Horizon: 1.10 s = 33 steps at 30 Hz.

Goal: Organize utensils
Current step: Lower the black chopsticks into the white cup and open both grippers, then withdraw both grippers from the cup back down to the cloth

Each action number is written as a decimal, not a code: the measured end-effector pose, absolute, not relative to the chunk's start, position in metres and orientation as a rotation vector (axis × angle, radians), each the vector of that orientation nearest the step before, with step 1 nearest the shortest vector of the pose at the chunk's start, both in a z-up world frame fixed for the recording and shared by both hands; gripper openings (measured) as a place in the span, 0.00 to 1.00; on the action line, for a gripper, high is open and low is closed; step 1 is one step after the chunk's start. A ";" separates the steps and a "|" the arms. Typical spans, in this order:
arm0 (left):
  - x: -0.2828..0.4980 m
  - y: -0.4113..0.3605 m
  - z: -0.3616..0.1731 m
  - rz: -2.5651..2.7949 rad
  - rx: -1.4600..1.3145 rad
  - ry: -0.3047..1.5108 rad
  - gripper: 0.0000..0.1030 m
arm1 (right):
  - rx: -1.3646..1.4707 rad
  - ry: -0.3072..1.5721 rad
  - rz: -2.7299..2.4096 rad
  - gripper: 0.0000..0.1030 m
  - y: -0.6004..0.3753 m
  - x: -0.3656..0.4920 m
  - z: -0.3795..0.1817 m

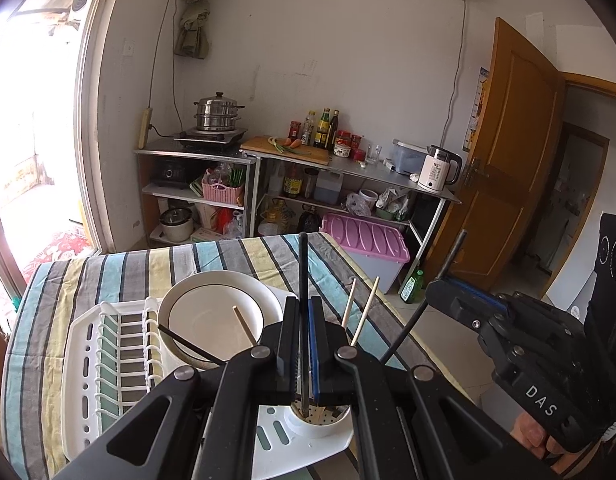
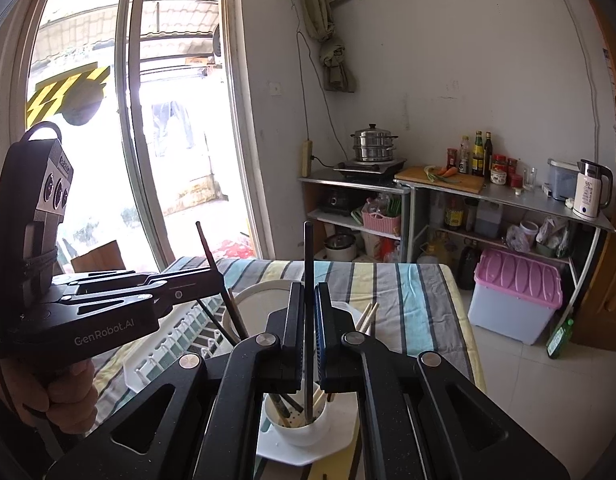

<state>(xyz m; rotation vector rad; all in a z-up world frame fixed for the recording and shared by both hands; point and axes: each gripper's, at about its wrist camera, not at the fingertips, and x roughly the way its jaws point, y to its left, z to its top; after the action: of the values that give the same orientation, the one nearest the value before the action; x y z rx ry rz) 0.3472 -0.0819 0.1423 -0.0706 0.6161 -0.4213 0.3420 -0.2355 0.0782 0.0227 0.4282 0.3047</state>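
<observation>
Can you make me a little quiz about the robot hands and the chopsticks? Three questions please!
1. True or false: the left gripper is shut on a dark chopstick.
2. The right gripper holds a second chopstick upright. Where is its lower end? A: in the white cup. B: in the pink basket. C: in the kettle.
3. Fill in the word: the white bowl sits on the white dish ____.

Key: 1 true. 2 A. 3 rack.
</observation>
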 end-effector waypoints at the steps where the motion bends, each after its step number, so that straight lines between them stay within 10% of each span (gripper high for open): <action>1: 0.348 -0.082 0.139 -0.419 -0.071 0.623 0.04 | 0.024 0.435 0.302 0.05 -0.236 0.343 0.076; 33: 0.311 -0.054 0.125 -0.344 -0.052 0.626 0.05 | 0.045 0.474 0.283 0.10 -0.248 0.317 0.062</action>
<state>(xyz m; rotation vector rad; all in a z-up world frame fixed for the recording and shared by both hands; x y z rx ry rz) 0.3107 -0.0544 0.1247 -0.0522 0.6261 -0.3437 0.3165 -0.2482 0.0621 0.0452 0.4743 0.2829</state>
